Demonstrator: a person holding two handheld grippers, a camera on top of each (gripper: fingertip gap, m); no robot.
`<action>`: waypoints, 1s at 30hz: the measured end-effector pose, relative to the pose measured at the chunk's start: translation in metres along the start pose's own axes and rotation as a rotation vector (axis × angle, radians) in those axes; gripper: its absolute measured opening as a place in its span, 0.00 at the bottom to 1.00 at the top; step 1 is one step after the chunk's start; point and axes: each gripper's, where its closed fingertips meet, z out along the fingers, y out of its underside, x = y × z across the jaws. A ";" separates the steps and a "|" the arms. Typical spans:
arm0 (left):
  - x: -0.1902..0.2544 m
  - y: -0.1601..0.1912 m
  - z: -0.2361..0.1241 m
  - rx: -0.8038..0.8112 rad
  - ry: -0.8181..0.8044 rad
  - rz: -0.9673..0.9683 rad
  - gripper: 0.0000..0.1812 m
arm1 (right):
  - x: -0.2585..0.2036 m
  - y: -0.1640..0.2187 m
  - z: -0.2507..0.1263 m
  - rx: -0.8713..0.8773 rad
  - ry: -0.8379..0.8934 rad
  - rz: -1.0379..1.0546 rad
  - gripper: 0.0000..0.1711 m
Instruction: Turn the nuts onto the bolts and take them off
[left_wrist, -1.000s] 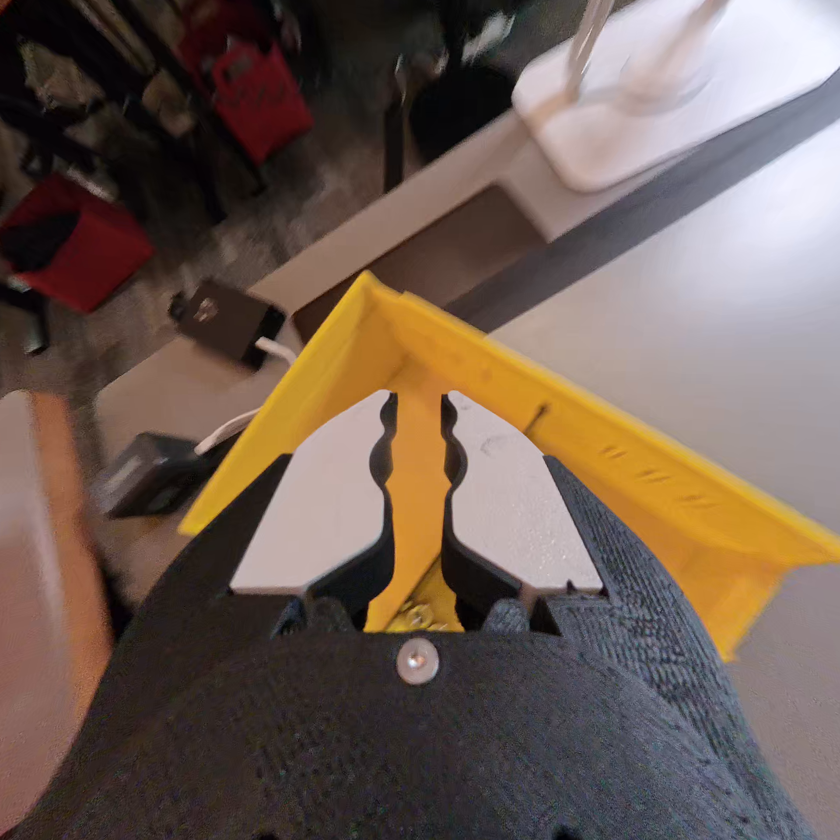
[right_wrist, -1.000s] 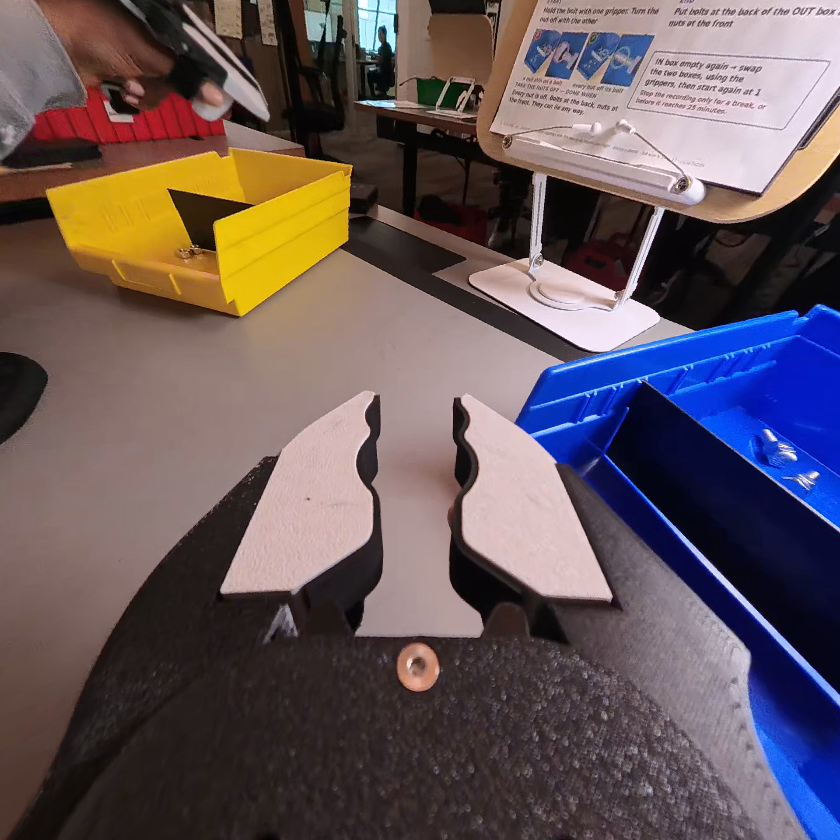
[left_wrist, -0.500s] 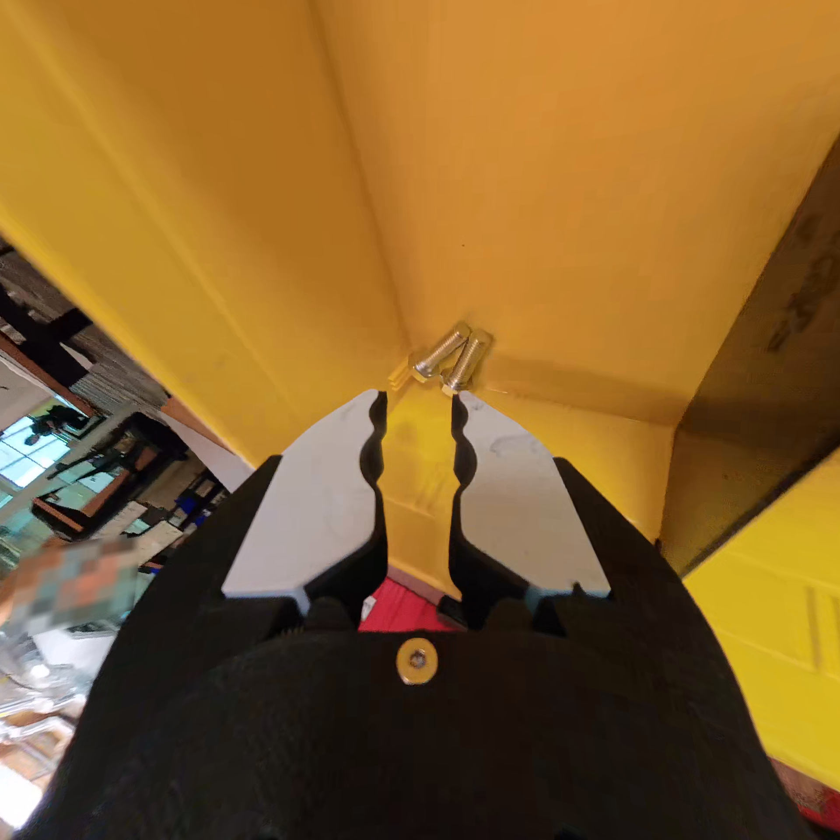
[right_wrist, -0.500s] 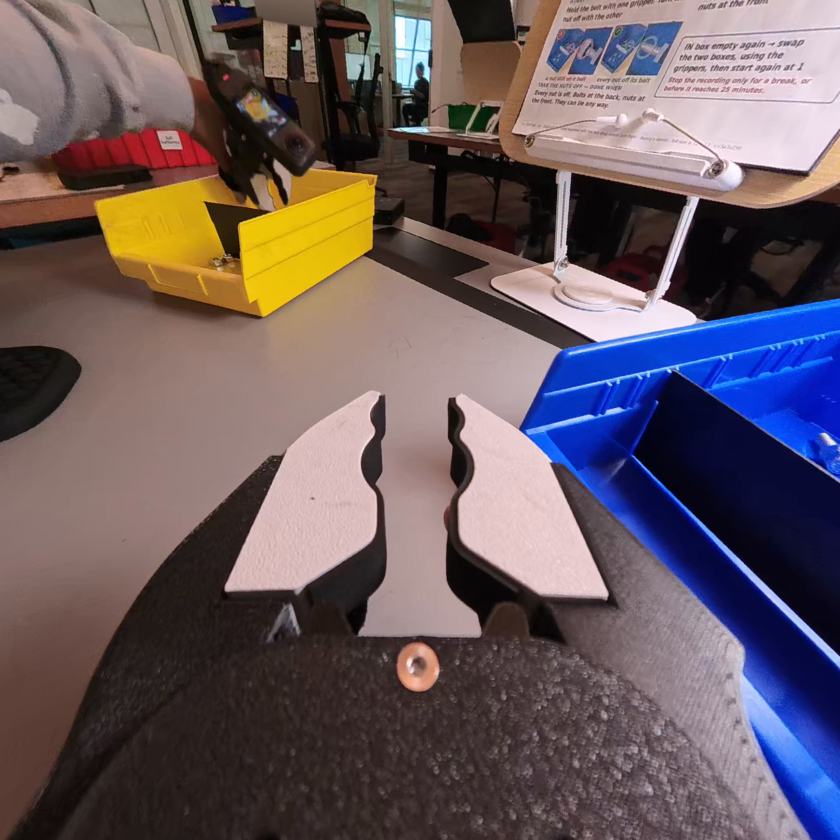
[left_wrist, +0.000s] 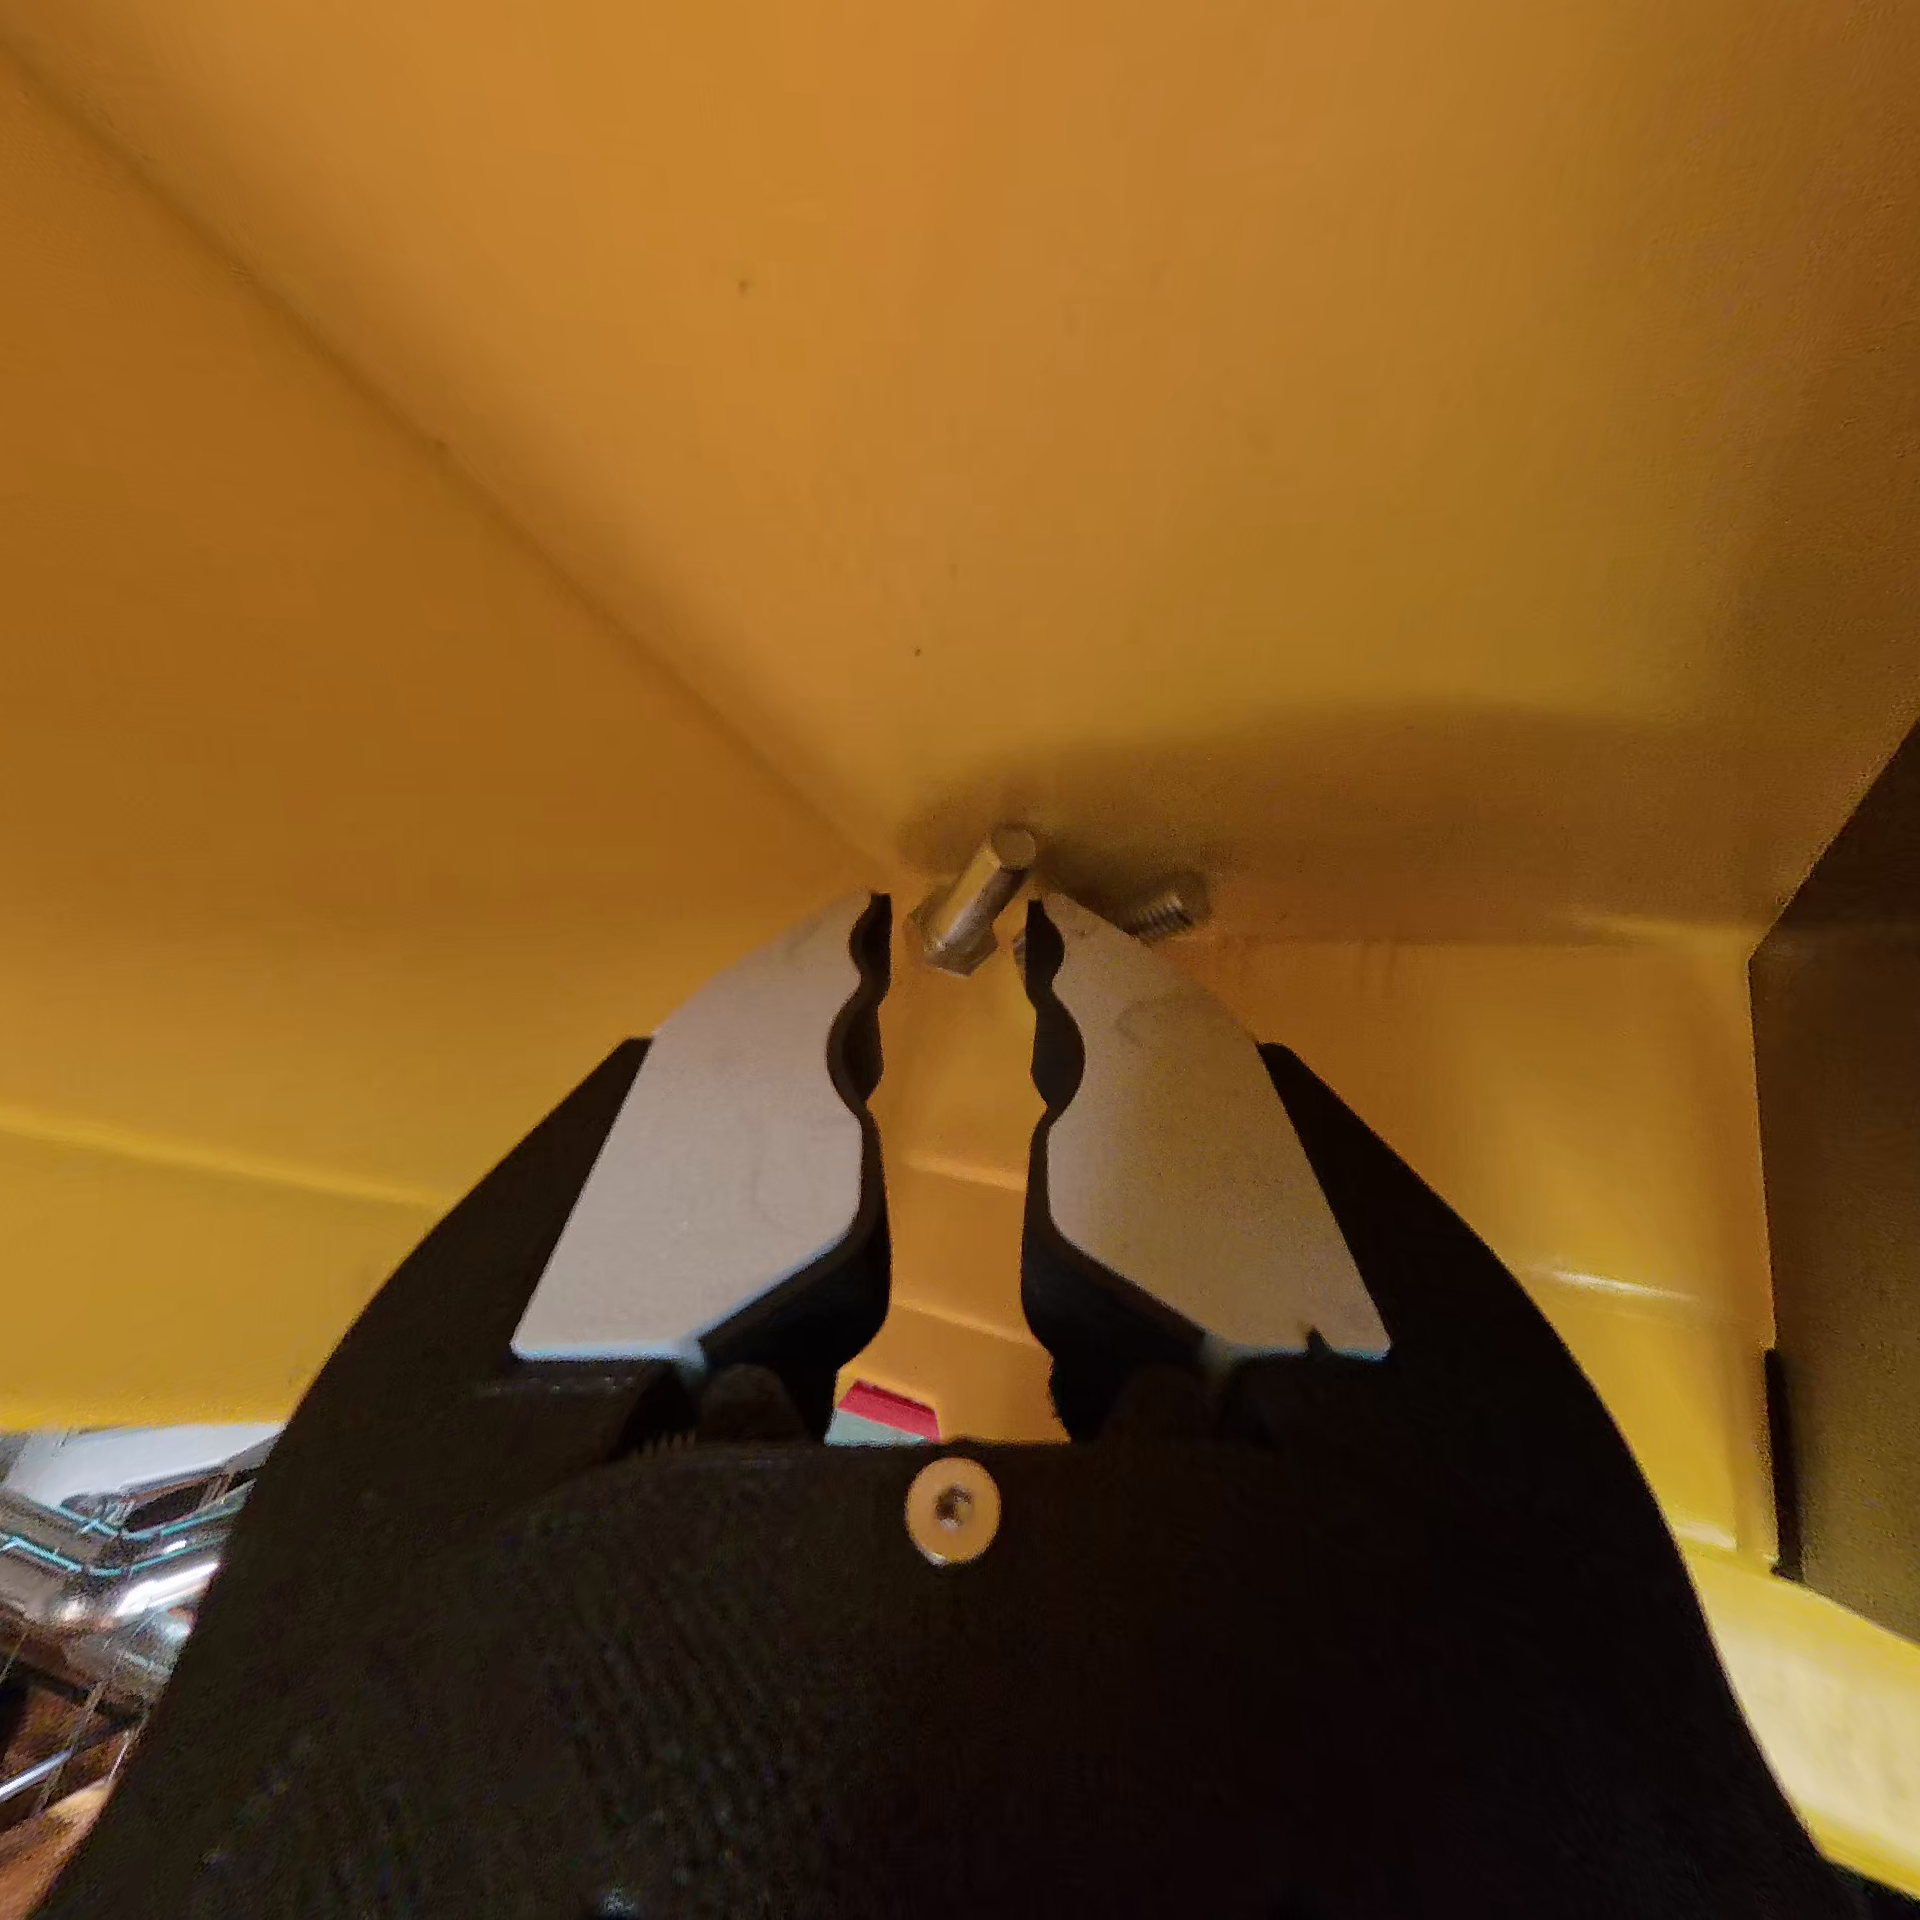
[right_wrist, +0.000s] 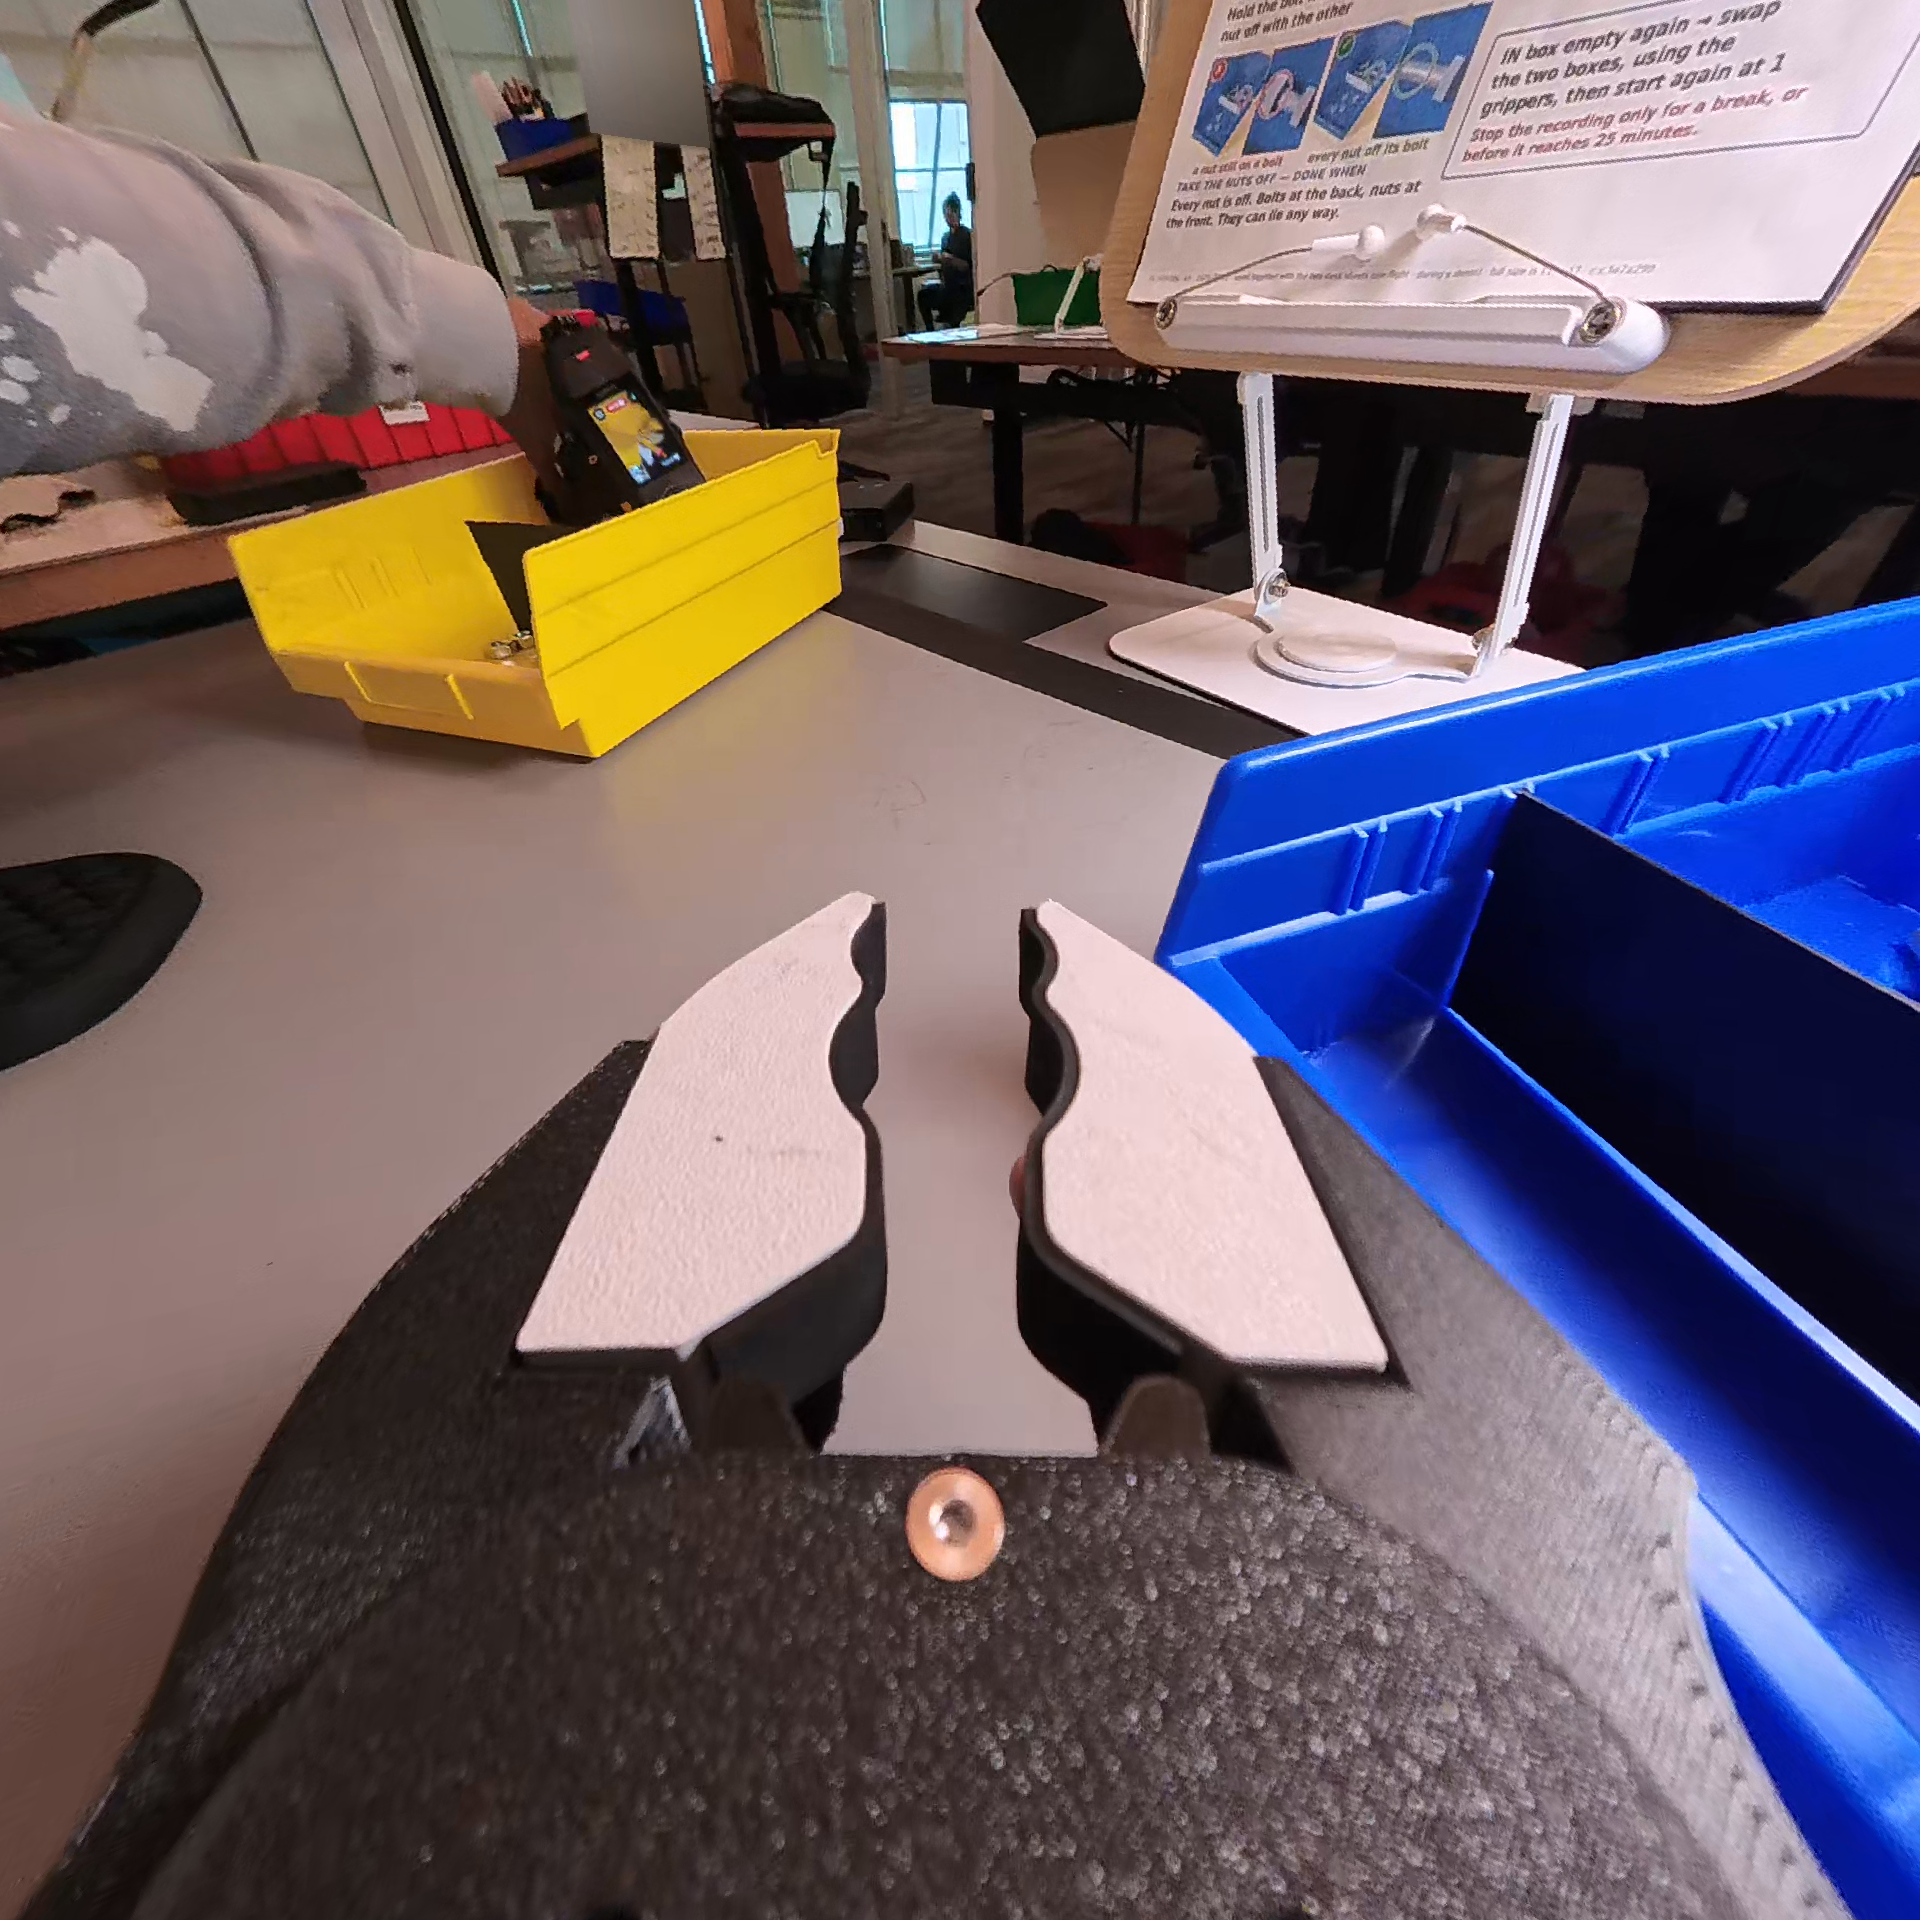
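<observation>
Two bolts (left_wrist: 971, 902) lie in the yellow bin (left_wrist: 727, 468) corner, the nearer seemingly between the left tool's (left_wrist: 954, 914) parted fingers: centre on its shank before closing; right tool (right_wrist: 954, 920) waits apart over the tabletop (right_wrist: 520, 935).

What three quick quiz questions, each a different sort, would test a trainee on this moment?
1. True or false: the left gripper has its fingertips down in a corner of the yellow bin.
2. What lies between its open fingertips? A) a bolt B) a washer C) a spring
3. Fill in: the right gripper hovers over the grey table, beside the ____ bin.

Key: 1 true. 2 A, a bolt; a second bolt lies just beyond the right fingertip. 3 blue; its jaws are open and empty.
</observation>
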 end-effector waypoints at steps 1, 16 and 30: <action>0.002 -0.002 0.002 0.006 0.009 0.002 0.14 | 0.001 0.000 0.000 0.001 0.001 0.004 0.14; -0.004 -0.004 -0.008 0.106 -0.089 -0.112 0.06 | -0.001 0.001 0.001 -0.001 0.004 -0.005 0.13; -0.016 0.015 -0.109 0.288 -0.341 -0.273 0.06 | -0.012 -0.014 -0.006 0.047 -0.016 -0.045 0.13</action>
